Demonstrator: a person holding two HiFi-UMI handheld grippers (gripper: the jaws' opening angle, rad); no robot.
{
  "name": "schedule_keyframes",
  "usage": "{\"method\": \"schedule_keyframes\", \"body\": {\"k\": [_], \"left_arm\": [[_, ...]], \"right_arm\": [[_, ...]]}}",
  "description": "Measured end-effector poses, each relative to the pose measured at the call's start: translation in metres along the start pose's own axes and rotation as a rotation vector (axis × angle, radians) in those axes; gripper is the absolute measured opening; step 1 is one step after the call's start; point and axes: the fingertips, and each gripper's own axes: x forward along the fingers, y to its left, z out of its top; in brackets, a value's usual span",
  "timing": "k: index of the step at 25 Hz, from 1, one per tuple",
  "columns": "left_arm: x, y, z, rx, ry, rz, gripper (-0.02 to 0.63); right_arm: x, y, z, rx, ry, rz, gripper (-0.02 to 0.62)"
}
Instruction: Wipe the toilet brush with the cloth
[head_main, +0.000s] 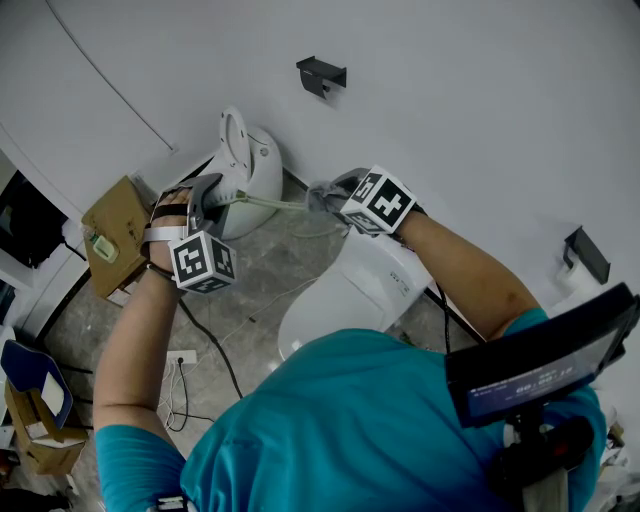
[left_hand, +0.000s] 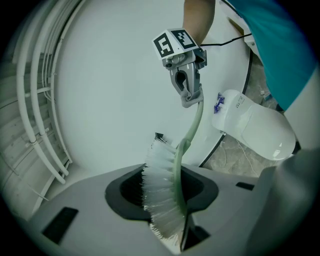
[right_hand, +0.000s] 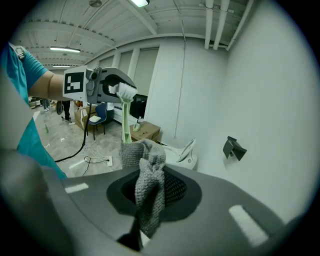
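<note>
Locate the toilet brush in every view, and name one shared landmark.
Head view: toilet brush, centre, left of the cloth.
Left gripper view: its bristles, bottom centre, between the jaws.
Right gripper view: its handle, upper left, behind the cloth.
Shared landmark: black wall bracket, head and right gripper views.

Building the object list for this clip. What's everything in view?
toilet brush: 1, pale green handle, white bristles; head in the left tongs, handle runs to the right tongs
cloth: 1, grey knit; in the right tongs, against the brush handle
toilets: 2, white; one below the right forearm, one with its lid raised by the wall
wall brackets: 2, black; on the white wall
cardboard box: 1, brown; on the floor, left
power strip: 1, white; on the grey floor
left tongs: 1, grey with marker cube; shut on the brush head
right tongs: 1, grey with marker cube; shut on the cloth
teal shirt: 1; on the person
</note>
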Motion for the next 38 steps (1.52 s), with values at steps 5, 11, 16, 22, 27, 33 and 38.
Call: {"method": "schedule_keyframes", "body": {"k": [5,11,16,22,27,33,38], "left_arm": [[-0.002,0.003,-0.001,0.007,0.004,-0.003,0.152],[-0.001,-0.002,-0.005,0.0,0.027,-0.03,0.152],[0.0,-0.005,-0.008,-0.006,0.037,-0.045,0.152],[0.001,-0.006,-0.009,-0.002,0.043,-0.054,0.152],[0.001,-0.004,-0.014,0.007,0.063,-0.054,0.152],[-0.001,-0.004,-0.021,0.004,0.068,-0.053,0.152],[-0.004,0.001,-0.026,0.012,0.074,-0.043,0.152]], "right_arm": [[0.0,0.0,0.001,-0.009,0.003,-0.006,0.029],[0.002,0.0,0.0,-0.035,0.019,-0.024,0.029],[0.0,0.002,0.001,-0.068,0.03,-0.043,0.028],[-0.001,0.003,0.001,-0.092,0.041,-0.055,0.028],[-0.001,-0.001,-0.005,-0.182,0.088,-0.108,0.028],[-0.002,-0.007,-0.012,-0.165,0.098,-0.113,0.028],[-0.005,-0.011,-0.014,-0.158,0.107,-0.125,0.028]]}}
